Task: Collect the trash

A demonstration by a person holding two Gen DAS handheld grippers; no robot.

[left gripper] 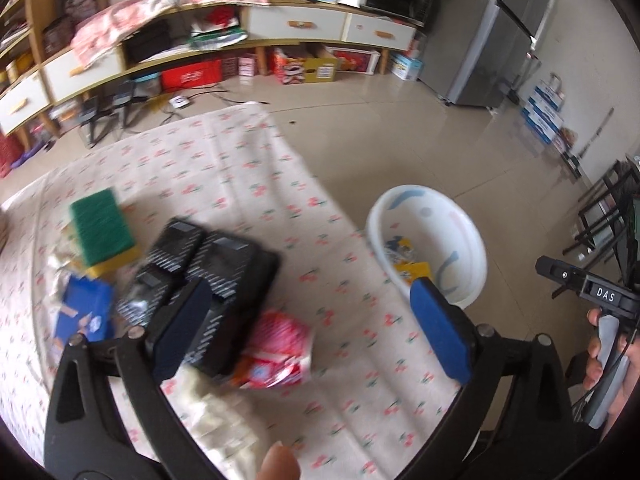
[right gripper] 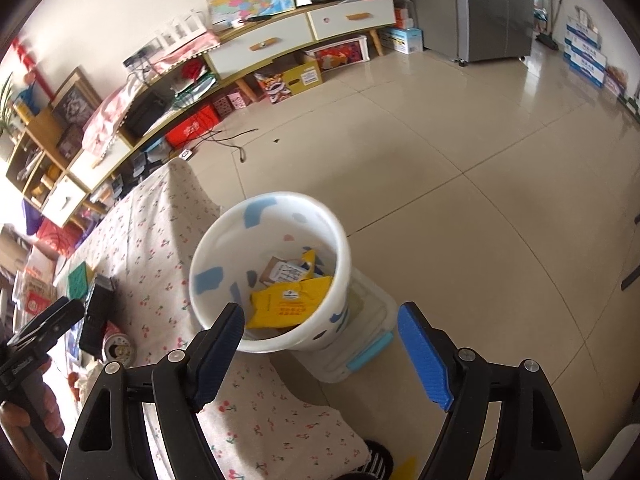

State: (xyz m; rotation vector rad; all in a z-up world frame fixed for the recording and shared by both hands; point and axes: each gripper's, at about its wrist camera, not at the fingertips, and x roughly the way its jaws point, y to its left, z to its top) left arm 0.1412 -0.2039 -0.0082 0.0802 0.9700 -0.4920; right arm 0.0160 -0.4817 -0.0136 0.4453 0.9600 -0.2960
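Fingers (left gripper: 182, 332) spread over cherry-print cloth (left gripper: 360, 320) — beige tiled floor (right gripper: 460, 160) beyond.

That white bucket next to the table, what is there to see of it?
The bucket is round and white, plastic by its look, with blue and grey patches and a small pink one printed on its wall. It stands upright and open, no lid, beside the edge of the cherry-print tablecloth, on a clear lidded box with a light blue clasp. Inside lie a yellow packet and a few other wrappers. Neither gripper touches it; the right gripper hangs above it, open and empty.
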